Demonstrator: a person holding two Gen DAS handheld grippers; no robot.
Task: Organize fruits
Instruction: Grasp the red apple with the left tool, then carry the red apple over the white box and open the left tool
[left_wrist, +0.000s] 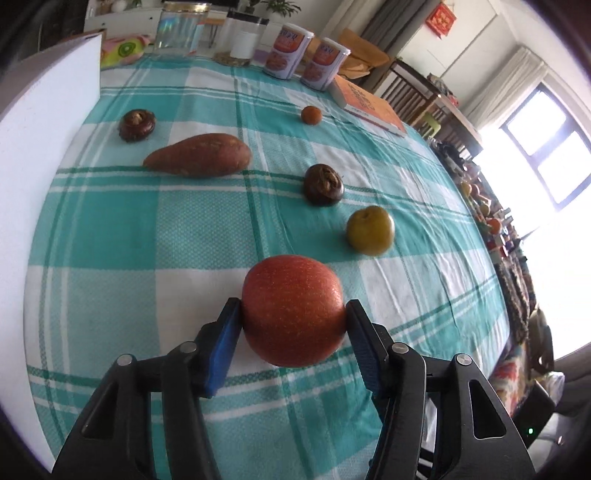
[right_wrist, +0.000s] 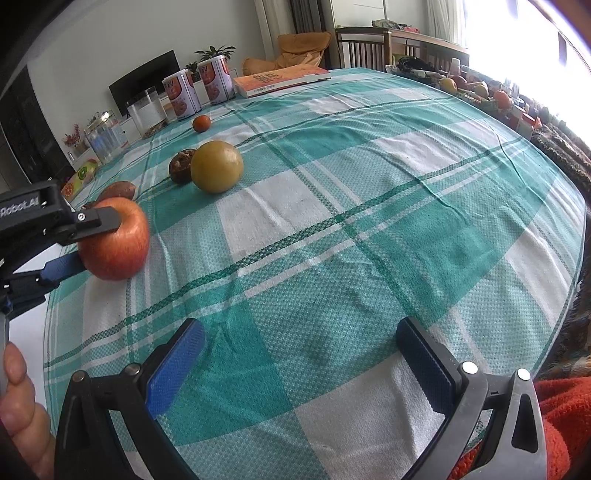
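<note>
Apple (left_wrist: 293, 310) sitting pinched in left tool (left_wrist: 293, 319), near edge of bench (left_wrist: 110, 236), pads gripping only its widest sides. Risk: round skin slipping out, rolling toward green fruit (left_wrist: 370, 230). Right tool (right_wrist: 301, 354) hanging spread, holding nothing.

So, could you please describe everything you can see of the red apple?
The round red-orange apple, its smooth skin finely speckled, sits clamped between the blue pads of the left tool, one pad on each flank. From the right wrist view its stem dimple faces up. It sits low over the teal-and-white checked tablecloth, near the yellow-green round fruit; contact with the cloth is unclear.
</note>
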